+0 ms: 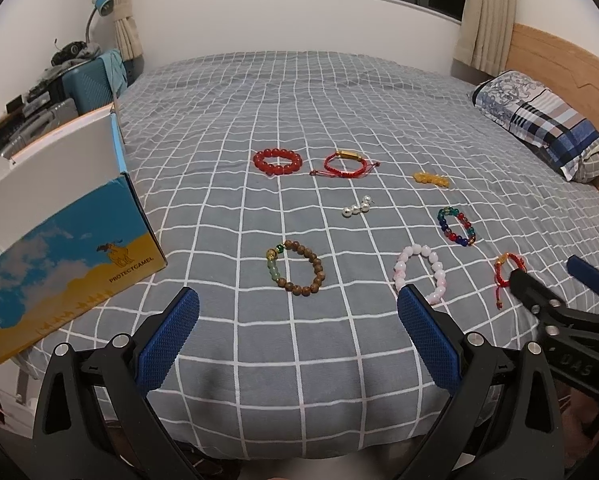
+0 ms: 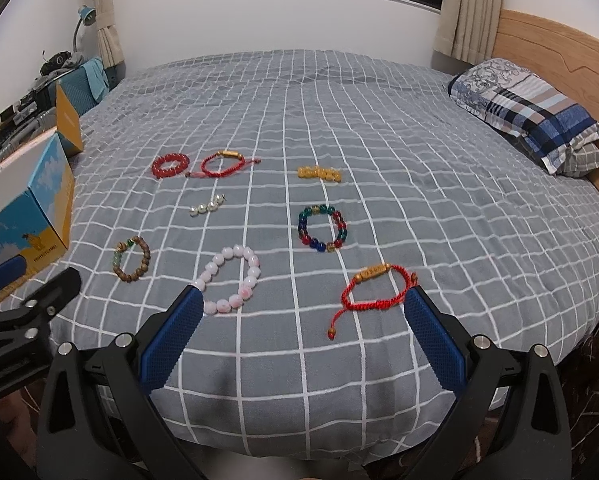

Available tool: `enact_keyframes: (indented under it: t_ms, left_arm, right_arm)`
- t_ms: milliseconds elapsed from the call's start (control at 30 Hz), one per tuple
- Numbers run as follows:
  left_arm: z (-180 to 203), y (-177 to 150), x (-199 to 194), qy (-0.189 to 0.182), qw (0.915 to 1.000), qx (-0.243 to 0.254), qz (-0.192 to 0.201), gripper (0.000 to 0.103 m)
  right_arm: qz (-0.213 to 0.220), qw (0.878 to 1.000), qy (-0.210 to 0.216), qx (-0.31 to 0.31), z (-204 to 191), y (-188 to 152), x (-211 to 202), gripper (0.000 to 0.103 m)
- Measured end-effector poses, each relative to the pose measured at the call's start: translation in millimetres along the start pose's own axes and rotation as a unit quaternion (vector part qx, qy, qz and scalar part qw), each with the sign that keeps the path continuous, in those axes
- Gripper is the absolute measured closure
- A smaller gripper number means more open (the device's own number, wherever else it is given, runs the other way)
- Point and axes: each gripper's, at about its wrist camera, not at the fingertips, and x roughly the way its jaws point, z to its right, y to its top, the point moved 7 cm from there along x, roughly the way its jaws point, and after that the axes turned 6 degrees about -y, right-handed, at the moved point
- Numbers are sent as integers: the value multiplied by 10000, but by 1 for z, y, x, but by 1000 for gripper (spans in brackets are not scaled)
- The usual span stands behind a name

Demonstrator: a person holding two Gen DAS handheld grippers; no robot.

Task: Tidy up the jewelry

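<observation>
Both grippers, left (image 1: pixel 297 336) and right (image 2: pixel 303 334), are hovering wide apart, empty. Bracelets are lying loose on the bedspread (image 2: pixel 379 128); the pink bracelet (image 2: pixel 231 278) at 12 o'clock. Box (image 1: pixel 59 248) at 9 o'clock: contents not visible.

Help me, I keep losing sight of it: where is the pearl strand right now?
The pearl strand lies mid-bed in both views, just nearer than the red bead bracelet and red cord bracelet, beyond the wooden bracelet.
</observation>
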Motion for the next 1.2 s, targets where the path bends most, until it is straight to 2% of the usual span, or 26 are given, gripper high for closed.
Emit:
enact_keyframes:
  t_ms: [233, 467, 667, 800, 900, 1200]
  left_arm:
    - [-1, 28, 3, -65, 9999, -28, -91, 6]
    - [14, 65, 17, -194, 9996, 112, -172, 6]
    - [27, 94, 45, -138, 9991, 296, -280, 6]
    - [33, 108, 77, -208, 9978, 288, -552, 6]
    - [35, 113, 101, -180, 9969, 324, -691, 6]
    - [41, 88, 166, -265, 9906, 486, -1253, 6]
  right_arm:
    - [118, 9999, -45, -47, 10, 39, -9, 6]
    - [71, 9997, -185, -111, 18, 84, 3, 6]
    - [-320, 9995, -47, 35, 24, 108, 38, 6]
    - [-652, 9978, 26, 144, 26, 112, 72, 6]
    - [-870, 9959, 187, 179, 24, 103, 94, 6]
    - [-1426, 9890, 308, 228, 27, 77, 145, 7]
